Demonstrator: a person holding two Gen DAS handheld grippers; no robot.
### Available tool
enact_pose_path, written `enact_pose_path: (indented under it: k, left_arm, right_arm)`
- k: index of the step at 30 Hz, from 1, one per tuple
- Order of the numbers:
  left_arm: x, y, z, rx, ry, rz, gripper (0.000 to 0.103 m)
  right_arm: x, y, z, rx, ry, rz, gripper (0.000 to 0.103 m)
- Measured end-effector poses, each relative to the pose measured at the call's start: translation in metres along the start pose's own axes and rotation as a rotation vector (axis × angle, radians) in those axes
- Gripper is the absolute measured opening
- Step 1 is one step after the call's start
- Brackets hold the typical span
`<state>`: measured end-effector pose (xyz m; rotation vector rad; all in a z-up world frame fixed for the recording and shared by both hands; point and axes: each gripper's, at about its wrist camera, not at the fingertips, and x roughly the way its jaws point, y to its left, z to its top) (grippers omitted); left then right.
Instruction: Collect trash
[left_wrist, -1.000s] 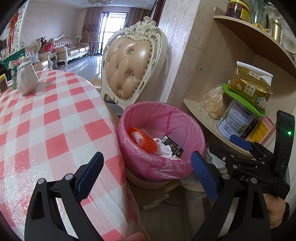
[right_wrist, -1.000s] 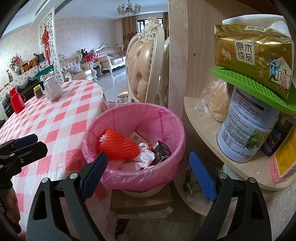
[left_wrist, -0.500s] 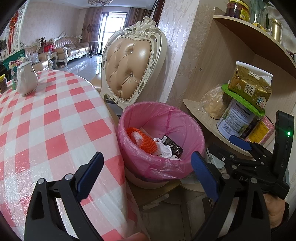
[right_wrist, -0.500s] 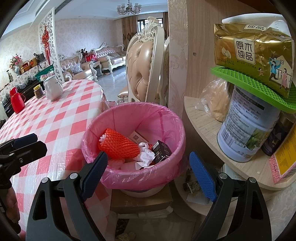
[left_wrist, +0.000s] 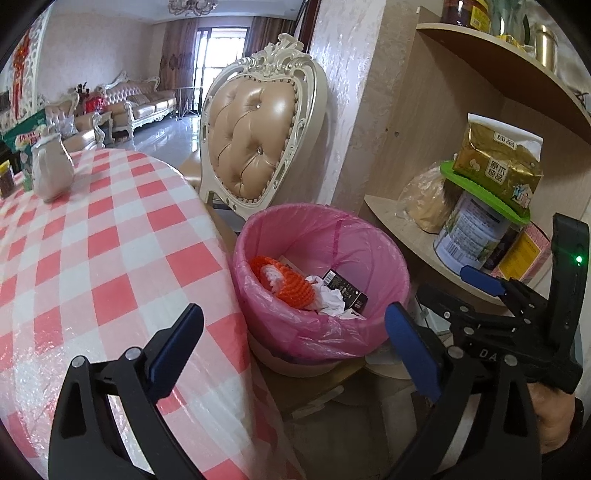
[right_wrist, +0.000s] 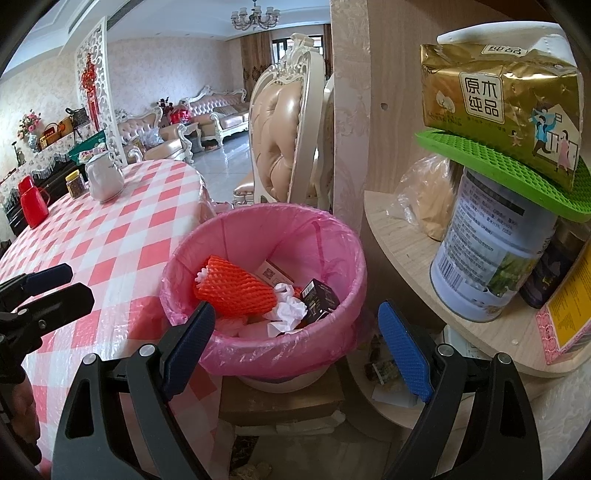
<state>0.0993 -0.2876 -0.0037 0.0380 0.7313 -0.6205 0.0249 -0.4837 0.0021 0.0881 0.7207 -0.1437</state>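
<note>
The left claw (left_wrist: 291, 350) stands wide open with nothing between its blue pads, and the right claw (right_wrist: 295, 343) is spread just as wide and is equally empty. Both point downward at the bin (right_wrist: 266, 347), which sits just ahead of them, lined with a pink bag (left_wrist: 321, 332) folded over its rim.

Inside the bin, ahead of the right claw and a little to its left, lies an orange foam net sleeve (right_wrist: 236, 291). Crumpled white paper (right_wrist: 290, 312) rests just right of the sleeve, touching it, and a small black box (right_wrist: 319, 297) leans against the paper on the far right side. A pale carton with a printed code (right_wrist: 273, 273) shows behind them (only one corner of it is visible).

The bin rests on a flat cardboard box (right_wrist: 280, 402) below the right claw. Left of both claws runs the worktop (left_wrist: 92, 266), covered in a red-and-white checked cloth, its edge close beside the bin. Far across it stand a white jug (right_wrist: 104, 181) and a red flask (right_wrist: 32, 201).

To the right of the claws a wooden shelf (right_wrist: 406, 243) carries a large tin (right_wrist: 491, 258), topped by a green mat (right_wrist: 491, 162) and a gold packet (right_wrist: 506, 107). Beyond the bin stands a cream chair (left_wrist: 258, 144) with a tufted back.

In the left wrist view the right claw appears at the right edge, held by a hand (left_wrist: 554, 417).
</note>
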Motion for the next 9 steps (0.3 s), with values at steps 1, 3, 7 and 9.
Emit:
enact_pose_path:
  k: [1, 3, 7, 9]
  left_arm:
    - [0.0003, -0.0003, 0.0005, 0.002, 0.002, 0.0, 0.095]
    - [0.001, -0.0004, 0.0011, -0.001, 0.009, -0.012, 0.095]
    - [0.0029, -0.0008, 0.0014, 0.001, 0.019, 0.007, 0.095]
    - [0.0035, 0.0003, 0.0016, -0.003, 0.025, 0.01, 0.095]
  right_arm:
    - [0.0006, -0.001, 0.0006, -0.001, 0.0, 0.0, 0.085]
    - [0.0006, -0.0012, 0.0007, 0.0, 0.0, 0.0, 0.085]
    - [0.0007, -0.0013, -0.0002, 0.002, 0.001, 0.0, 0.085]
    - [0.001, -0.0016, -0.0005, 0.001, 0.002, 0.0, 0.085]
